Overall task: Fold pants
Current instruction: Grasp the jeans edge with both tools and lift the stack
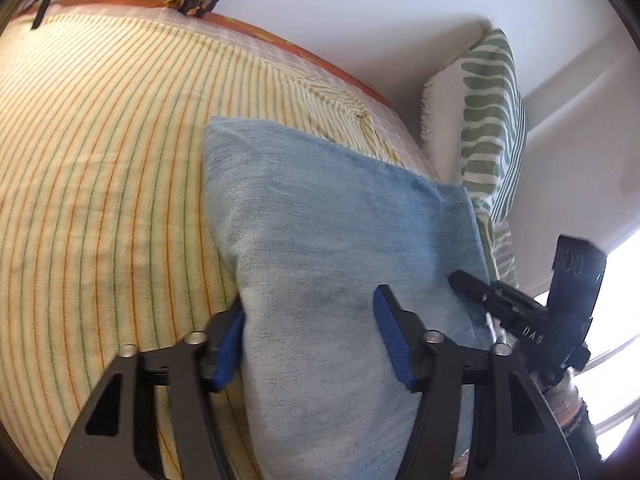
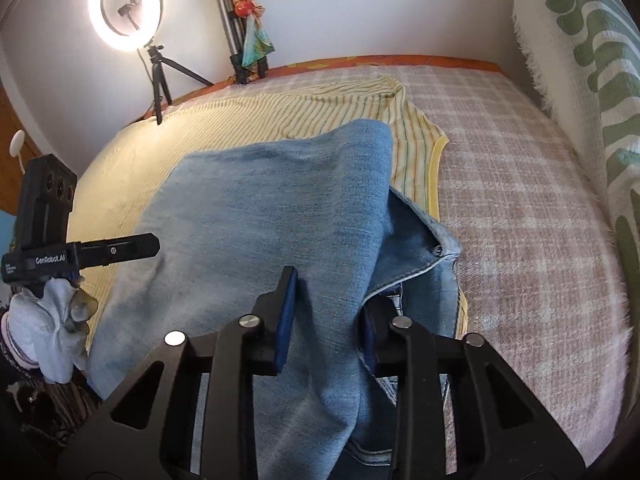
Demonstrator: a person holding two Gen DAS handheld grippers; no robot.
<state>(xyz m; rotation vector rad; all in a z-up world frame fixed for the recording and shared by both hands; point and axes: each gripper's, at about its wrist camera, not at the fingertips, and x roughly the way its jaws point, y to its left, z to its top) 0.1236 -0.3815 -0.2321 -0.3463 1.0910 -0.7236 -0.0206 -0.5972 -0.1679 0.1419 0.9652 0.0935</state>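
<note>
Light blue denim pants [image 1: 320, 208] lie folded on a yellow striped sheet [image 1: 100, 160] on a bed. My left gripper [image 1: 312, 320] has a thick fold of the denim filling the gap between its blue pads [image 1: 394, 340]. In the right wrist view the pants [image 2: 272, 200] show the waistband and button [image 2: 436, 248] at their right edge. My right gripper [image 2: 328, 320] is shut on a bunched ridge of denim. The left gripper [image 2: 154, 246] sits at the pants' left edge, and the right gripper [image 1: 460, 282] at their right edge.
A pink checked blanket [image 2: 520, 200] covers the bed beyond the yellow striped sheet [image 2: 240, 120]. A green-and-white patterned throw [image 1: 488, 120] [image 2: 592, 60] stands along the right side. A lit ring light [image 2: 126, 8] and a tripod [image 2: 236, 32] stand behind the bed. A gloved hand [image 2: 44, 320] holds the left gripper.
</note>
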